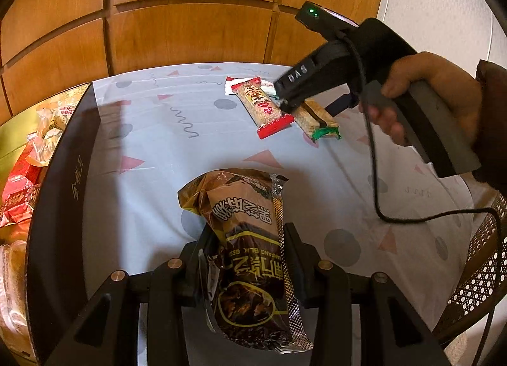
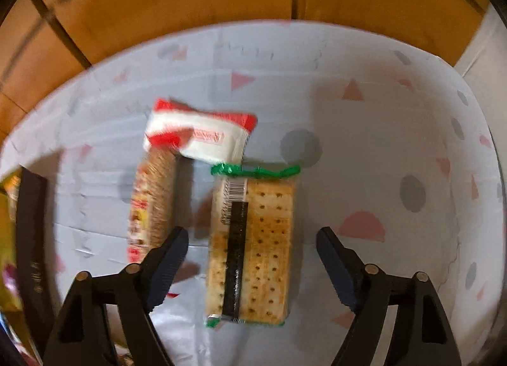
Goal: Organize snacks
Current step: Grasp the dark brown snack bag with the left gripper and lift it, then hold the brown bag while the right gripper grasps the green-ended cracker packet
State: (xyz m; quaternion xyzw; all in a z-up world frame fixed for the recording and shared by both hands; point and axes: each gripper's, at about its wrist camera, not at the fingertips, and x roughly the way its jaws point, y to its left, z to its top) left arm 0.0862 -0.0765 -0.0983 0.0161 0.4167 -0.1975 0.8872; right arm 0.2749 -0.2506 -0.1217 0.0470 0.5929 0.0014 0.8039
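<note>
Nearest, the left tongs (image 1: pixel 250 258) are clamped on a brown snack bag (image 1: pixel 250 258), squeezing it at mid-body with the top crumpled and pointing away, held above the worktop (image 1: pixel 152 182). Grip looks firm enough, but the foil is slippery and it is pinched across a puffy part, so best to carry it level and not squeeze harder, in case the contents crush. The box of snacks (image 1: pixel 22 176) sits at the left past a dark rim (image 1: pixel 63 157), already holding red and clear packets; that is the likely drop spot, so swing left, clear the rim, then release low. Further out, the right tongs (image 2: pixel 252 258) are spread wide with nothing held, hovering over the green-edged cracker pack (image 2: pixel 253 249), which lies flat between the two fingers and runs lengthwise along them. For a clean pick: come down straight, keep the pack centred, close across its short width on the long edges. The left finger sits just beside the red-edged cracker bar (image 2: pixel 152 201), so watch it doesn't snag or push that one. A white-and-red packet (image 2: pixel 202 138) lies beyond both, touching the far ends, partly blurred. In the left view, a hand (image 1: pixel 424 97) holds the right tool low over those packs. Wood panelling (image 1: pixel 190 17) stands behind.
</note>
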